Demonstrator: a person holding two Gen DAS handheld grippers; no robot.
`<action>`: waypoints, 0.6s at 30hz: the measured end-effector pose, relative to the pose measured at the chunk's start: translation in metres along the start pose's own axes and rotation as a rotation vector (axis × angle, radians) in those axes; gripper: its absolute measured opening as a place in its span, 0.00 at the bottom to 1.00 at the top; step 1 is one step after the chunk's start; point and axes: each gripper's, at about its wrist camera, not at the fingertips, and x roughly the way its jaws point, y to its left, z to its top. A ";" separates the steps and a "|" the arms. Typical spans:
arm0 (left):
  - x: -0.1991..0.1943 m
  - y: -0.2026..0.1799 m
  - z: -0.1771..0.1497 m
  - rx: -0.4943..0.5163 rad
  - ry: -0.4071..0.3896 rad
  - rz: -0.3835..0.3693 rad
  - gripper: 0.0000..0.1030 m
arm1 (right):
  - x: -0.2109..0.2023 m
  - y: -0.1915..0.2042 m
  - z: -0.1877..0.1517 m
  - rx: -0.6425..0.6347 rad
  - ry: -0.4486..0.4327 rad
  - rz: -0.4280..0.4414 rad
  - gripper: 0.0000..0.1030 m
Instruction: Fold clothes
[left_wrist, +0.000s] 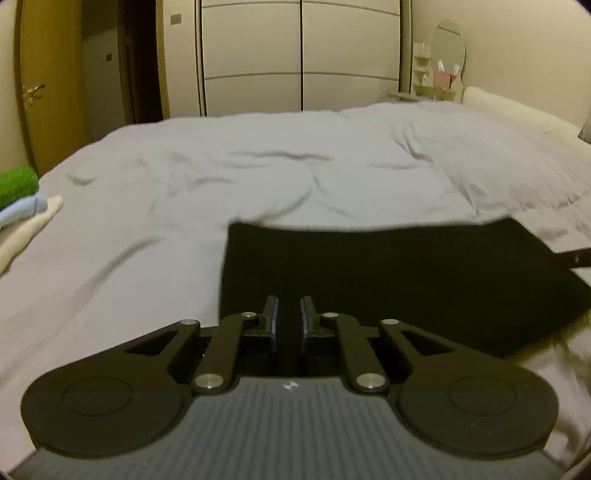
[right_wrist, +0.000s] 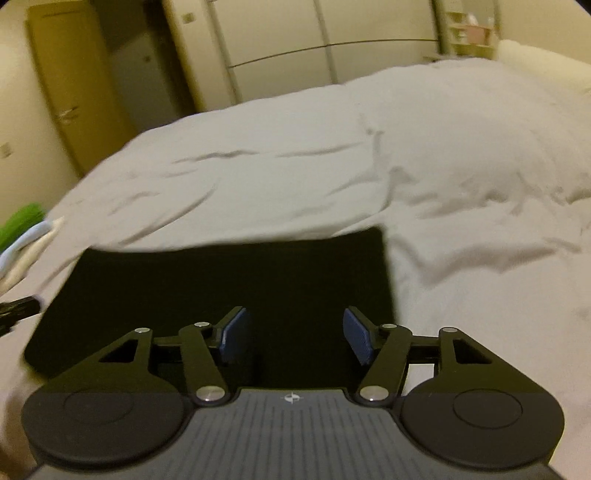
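Black garment (left_wrist: 388, 280): soft, light; take near corners. Left gripper (left_wrist: 289, 317) jaws pinch its edge; right gripper (right_wrist: 293, 334) jaws open.

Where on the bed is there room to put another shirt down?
Beyond the black garment, the grey bedcover lies bare up to the wardrobe side. It is crowded at the left edge, where the folded pile sits.

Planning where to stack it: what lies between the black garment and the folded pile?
Only bare grey sheet separates garment from pile, in the left wrist view.
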 end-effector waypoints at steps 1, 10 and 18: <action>0.003 -0.002 -0.009 -0.009 0.031 0.020 0.10 | -0.005 0.007 -0.009 -0.013 0.007 0.003 0.59; -0.021 -0.014 -0.022 -0.126 0.121 0.163 0.09 | -0.013 0.005 -0.041 0.022 0.052 -0.105 0.63; -0.009 -0.043 -0.027 -0.084 0.186 0.207 0.11 | -0.003 0.014 -0.057 -0.013 0.105 -0.127 0.73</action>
